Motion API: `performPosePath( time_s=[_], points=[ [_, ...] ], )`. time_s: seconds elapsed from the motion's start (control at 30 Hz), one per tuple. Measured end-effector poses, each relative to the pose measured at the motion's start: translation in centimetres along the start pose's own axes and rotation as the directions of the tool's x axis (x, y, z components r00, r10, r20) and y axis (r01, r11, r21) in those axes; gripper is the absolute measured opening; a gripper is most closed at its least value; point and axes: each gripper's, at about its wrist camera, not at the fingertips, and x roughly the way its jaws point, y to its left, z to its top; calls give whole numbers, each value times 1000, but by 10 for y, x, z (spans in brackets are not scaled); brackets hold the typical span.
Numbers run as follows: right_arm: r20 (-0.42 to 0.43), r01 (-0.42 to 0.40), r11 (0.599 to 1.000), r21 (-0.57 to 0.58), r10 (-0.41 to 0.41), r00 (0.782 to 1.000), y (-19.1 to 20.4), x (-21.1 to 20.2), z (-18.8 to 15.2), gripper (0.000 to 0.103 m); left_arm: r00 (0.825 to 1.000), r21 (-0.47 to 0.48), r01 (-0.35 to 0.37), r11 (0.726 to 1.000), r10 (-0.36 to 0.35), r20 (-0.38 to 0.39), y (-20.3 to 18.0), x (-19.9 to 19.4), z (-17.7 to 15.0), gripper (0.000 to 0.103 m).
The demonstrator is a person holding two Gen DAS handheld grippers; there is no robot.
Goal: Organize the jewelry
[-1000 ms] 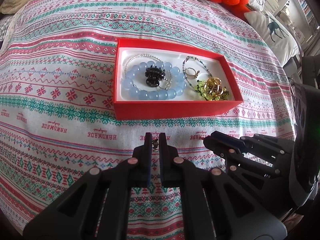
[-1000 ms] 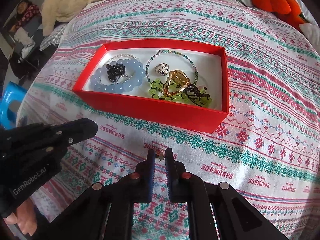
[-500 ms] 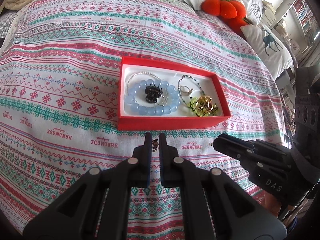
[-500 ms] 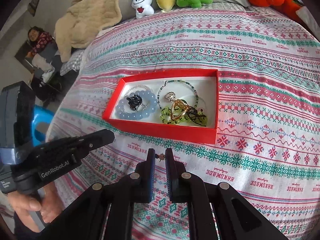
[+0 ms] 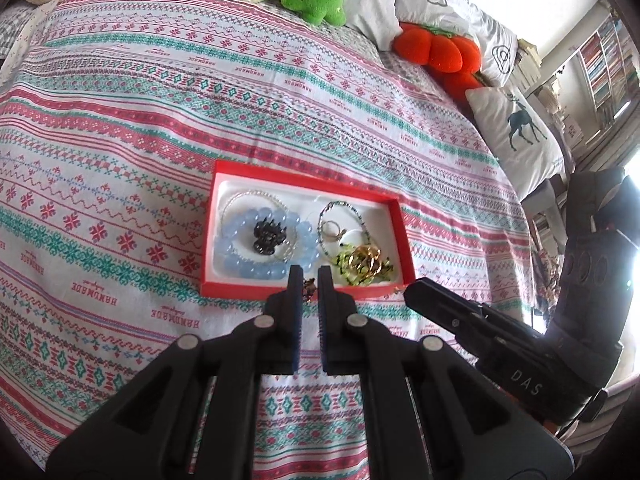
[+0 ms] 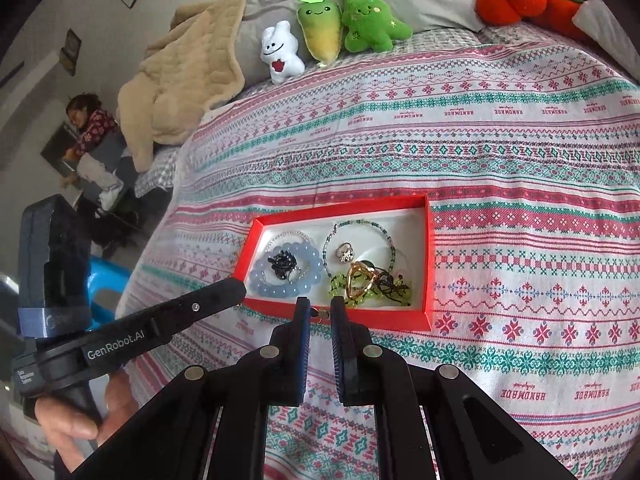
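Note:
A red box [image 5: 304, 292] [image 6: 429, 264] with a white lining lies on the patterned bedspread. It holds a blue bead bracelet [image 5: 236, 258] [image 6: 264, 288], a black hair claw [image 5: 268, 236], a thin beaded necklace [image 6: 360, 226], a ring [image 6: 345, 252], gold rings [image 5: 364, 260] [image 6: 360, 280] and green beads. My left gripper [image 5: 308, 285] is shut on a small dark earring [image 5: 308, 286], held above the bed near the box's front wall. My right gripper [image 6: 320, 312] is shut on a small gold earring [image 6: 321, 313], also raised in front of the box.
Plush toys [image 6: 336, 28], an orange plush [image 5: 436, 52], pillows [image 5: 516, 128] and a beige blanket [image 6: 180, 76] lie at the head of the bed. The bedspread [image 5: 120, 120] stretches all round the box. A person sits on the floor at the left [image 6: 92, 136].
Both grippers have risen and drawn back from the box, each still holding its small earring. The box looks smaller and more of the bed shows.

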Motion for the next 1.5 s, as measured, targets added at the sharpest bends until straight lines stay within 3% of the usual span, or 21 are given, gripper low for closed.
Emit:
performPosePath(
  time_s=[0.63, 0.7, 0.83, 0.97, 1.1, 1.2, 1.37, 1.5],
  points=[
    [34, 3, 1000, 27, -4, 999, 1, 30, 16, 12, 999, -52, -33, 998, 33, 9, 11, 28, 11, 7],
    [44, 3, 1000, 30, -4, 999, 1, 27, 17, 22, 999, -55, -29, 998, 30, 15, 12, 26, 12, 7],
    [52, 0, 999, 40, -2, 999, -1, 23, 17, 24, 999, -49, -29, 998, 30, 16, 14, 22, 11, 8],
    [50, 14, 999, 45, -16, 999, -1, 18, 15, 30, 998, -35, -61, 998, 62, 32, 11, 15, 8, 17],
    [72, 29, 999, 18, -30, 997, 5, 6, 10, 45, 991, -12, -112, 994, 112, 69, 8, 6, 5, 43],
    [83, 60, 998, -10, -59, 995, 10, -3, 3, 53, 979, 0, -181, 983, 181, 91, 7, -1, 0, 51],
    [75, 155, 984, -88, -148, 986, 17, -10, -14, 57, 958, 34, -269, 963, 264, 116, 2, -8, -9, 61],
    [83, 176, 978, -110, -167, 982, 17, -16, -21, 73, 943, 46, -309, 950, 299, 148, 0, -18, -16, 69]
  ],
)
